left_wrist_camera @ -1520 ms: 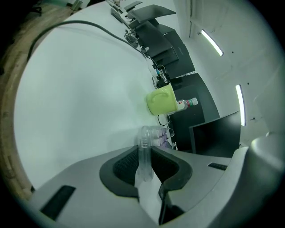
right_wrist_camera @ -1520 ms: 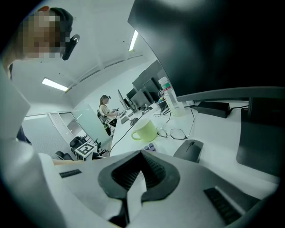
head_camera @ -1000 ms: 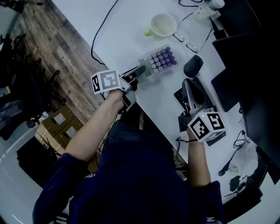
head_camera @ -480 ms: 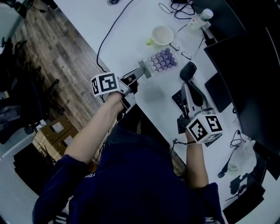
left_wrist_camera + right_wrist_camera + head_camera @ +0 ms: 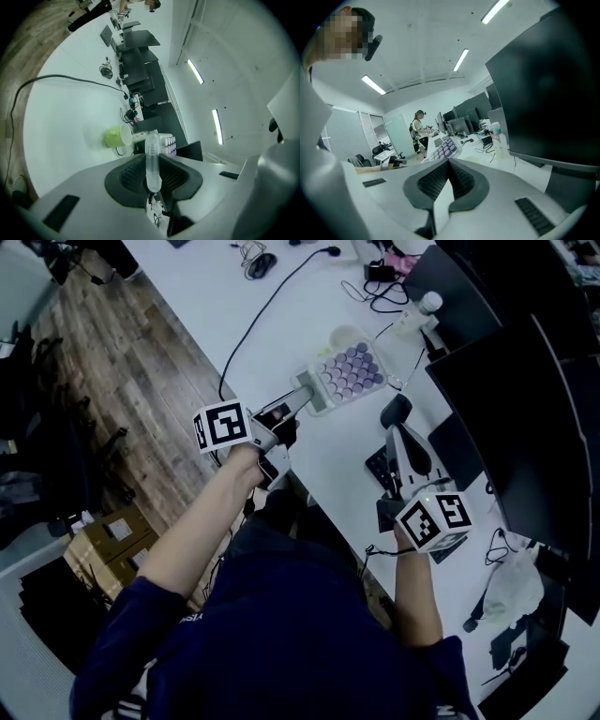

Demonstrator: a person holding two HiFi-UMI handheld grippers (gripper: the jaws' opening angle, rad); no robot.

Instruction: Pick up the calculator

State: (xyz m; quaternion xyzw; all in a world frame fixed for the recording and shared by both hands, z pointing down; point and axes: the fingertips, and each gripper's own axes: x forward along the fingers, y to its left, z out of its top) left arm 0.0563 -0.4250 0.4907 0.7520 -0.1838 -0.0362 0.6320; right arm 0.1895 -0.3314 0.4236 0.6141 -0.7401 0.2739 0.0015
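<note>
Calculator [image 5: 345, 376] now higher above desk [image 5: 333, 442], edge between left gripper [image 5: 302, 397] jaws.

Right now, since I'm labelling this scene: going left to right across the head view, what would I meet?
cardboard boxes → left gripper, its fingers closed on the calculator's edge → calculator → right gripper → monitor

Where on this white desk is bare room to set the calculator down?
Widest bare patch for the grey purple-keyed calculator: white desk between its wood-floor edge and the long black cable. Crowded near the dark monitors, clear plastic bottle and tangled cords.
</note>
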